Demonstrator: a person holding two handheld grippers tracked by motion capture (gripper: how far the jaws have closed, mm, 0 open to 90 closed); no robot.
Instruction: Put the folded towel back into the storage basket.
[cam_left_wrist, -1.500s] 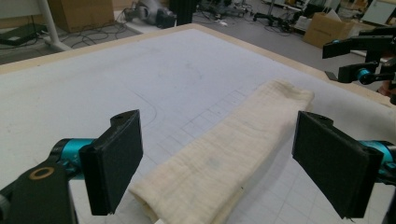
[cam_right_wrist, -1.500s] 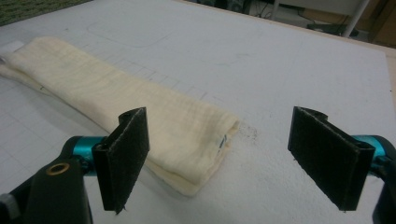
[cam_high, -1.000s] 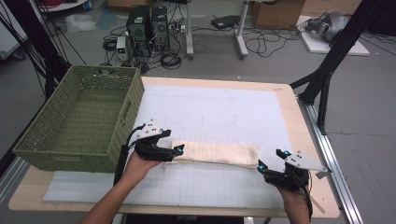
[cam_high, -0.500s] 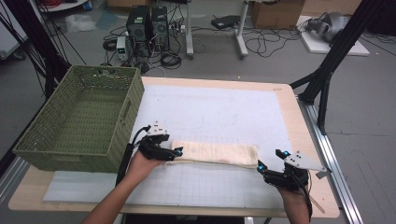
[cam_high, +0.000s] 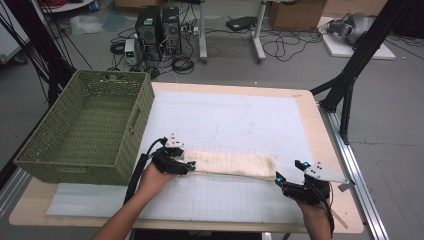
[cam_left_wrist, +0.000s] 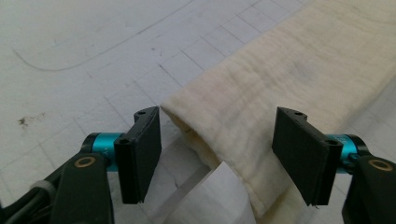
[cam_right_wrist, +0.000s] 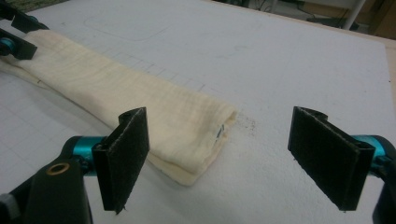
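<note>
Since a second ago my left tool (cam_high: 189, 166) has come down onto the left end of the folded cream cloth (cam_high: 232, 164), and its jaws have just been closing in on it. From the left tool view the cloth's folded end (cam_left_wrist: 261, 140) lies between the two black pads (cam_left_wrist: 142, 154), which stand either side of it with a gap on each side; they are apart and not yet pressing, so nothing is gripped.

My right tool (cam_high: 279, 179) has kept its place at the right end of the cloth, low over the tabletop (cam_high: 320, 125). In the right tool view its jaws are spread wide: one pad (cam_right_wrist: 126, 156) is in front of the near edge of the cloth's right end (cam_right_wrist: 187, 135), and the other stands well clear over bare mat. It holds nothing.

The cloth lies flat as a long narrow strip on the white gridded mat (cam_high: 240, 120), running left to right across the near half of the tabletop, with one tool at each end. Its left end is near the green woven basket (cam_high: 95, 130), which sits at the left side of the tabletop, and my left hand (cam_high: 152, 177) is just beside the basket's near corner.
</note>
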